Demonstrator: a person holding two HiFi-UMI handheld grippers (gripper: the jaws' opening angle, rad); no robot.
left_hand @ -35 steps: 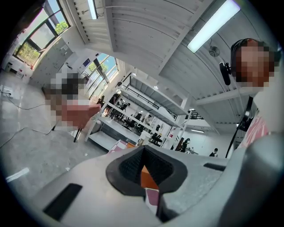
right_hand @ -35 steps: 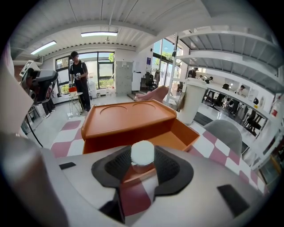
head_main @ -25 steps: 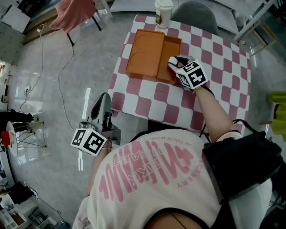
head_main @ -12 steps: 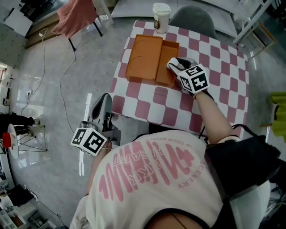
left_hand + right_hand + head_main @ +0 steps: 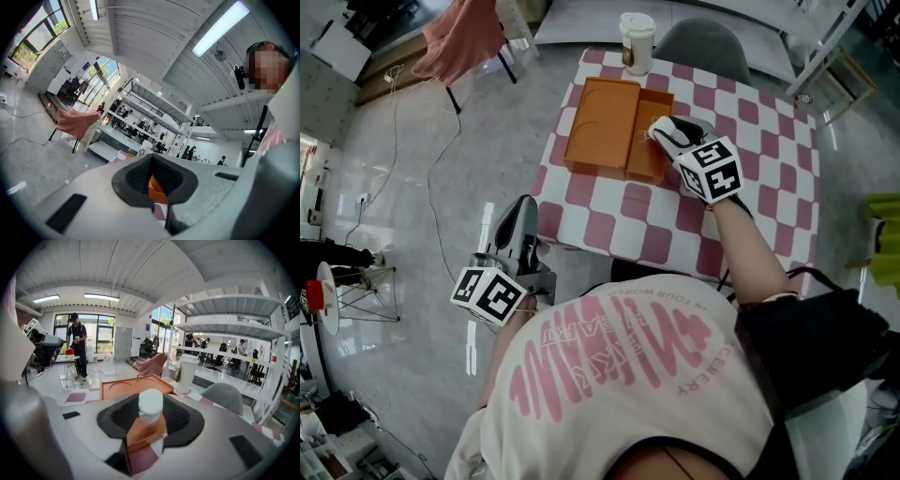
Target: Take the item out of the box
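Observation:
An open orange box (image 5: 600, 122) lies at the far left of the checkered table (image 5: 750, 122), its lid folded out to the left of its tray (image 5: 649, 161). My right gripper (image 5: 661, 131) is over the tray's near right side. In the right gripper view a small clear bottle with a white cap (image 5: 150, 404) stands between the pads, and the right gripper (image 5: 150, 417) is shut on it. The box lid (image 5: 126, 386) lies just beyond. My left gripper (image 5: 517, 230) hangs off the table, left of its near edge. Its jaws are shut and hold nothing (image 5: 152, 183).
A white paper cup (image 5: 637, 42) stands at the table's far edge behind the box, the cup (image 5: 187, 373) also showing in the right gripper view. A grey chair (image 5: 703, 42) is behind the table. A pink-draped chair (image 5: 464, 37) and cables are on the floor to the left.
The right gripper stays at the box tray with the bottle in it. Only the head view has shifted a little. The left gripper has not moved.

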